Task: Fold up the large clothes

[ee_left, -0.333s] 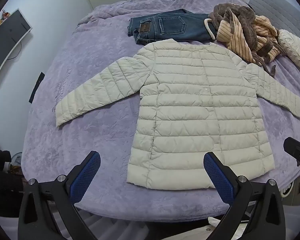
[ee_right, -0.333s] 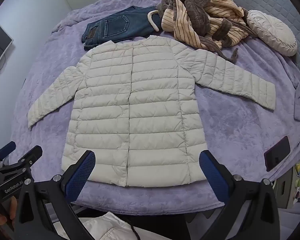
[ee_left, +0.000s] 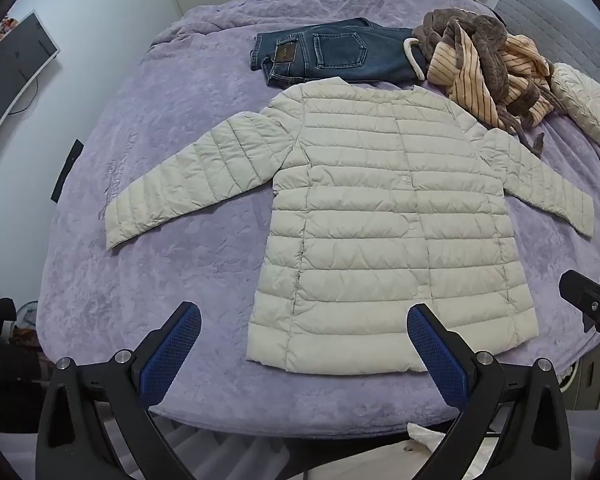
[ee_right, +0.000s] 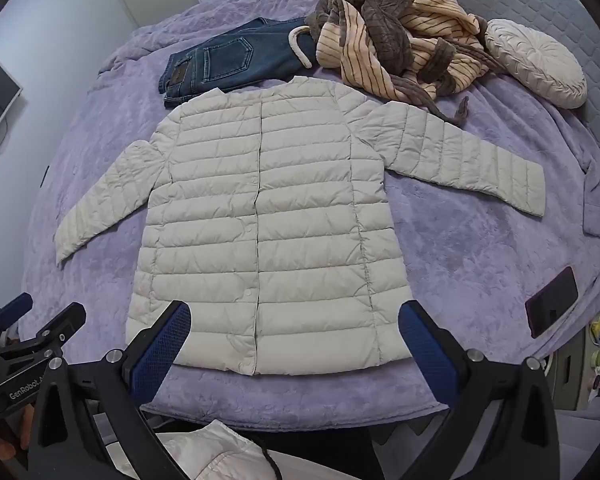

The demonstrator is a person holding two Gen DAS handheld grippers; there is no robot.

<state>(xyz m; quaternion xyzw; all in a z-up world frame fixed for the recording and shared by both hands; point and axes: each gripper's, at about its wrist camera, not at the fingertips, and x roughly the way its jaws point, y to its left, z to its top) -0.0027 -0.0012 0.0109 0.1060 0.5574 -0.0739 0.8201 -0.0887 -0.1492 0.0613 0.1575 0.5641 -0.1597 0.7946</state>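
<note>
Cream quilted down jacket [ee_left: 384,224] lies flat and front-up on the purple bedspread [ee_left: 172,128], snapped shut, both sleeves spread outward, hem toward the near edge of the bed. Left gripper [ee_left: 304,354] and right gripper [ee_right: 294,354] both hang above the near edge with jaws wide apart, holding nothing. Beyond the collar lie folded blue jeans [ee_left: 332,56], just beside a heaped striped brown robe [ee_left: 488,68]; a round cream cushion [ee_right: 536,62] and a dark phone [ee_right: 552,302] lie to the right.
</note>
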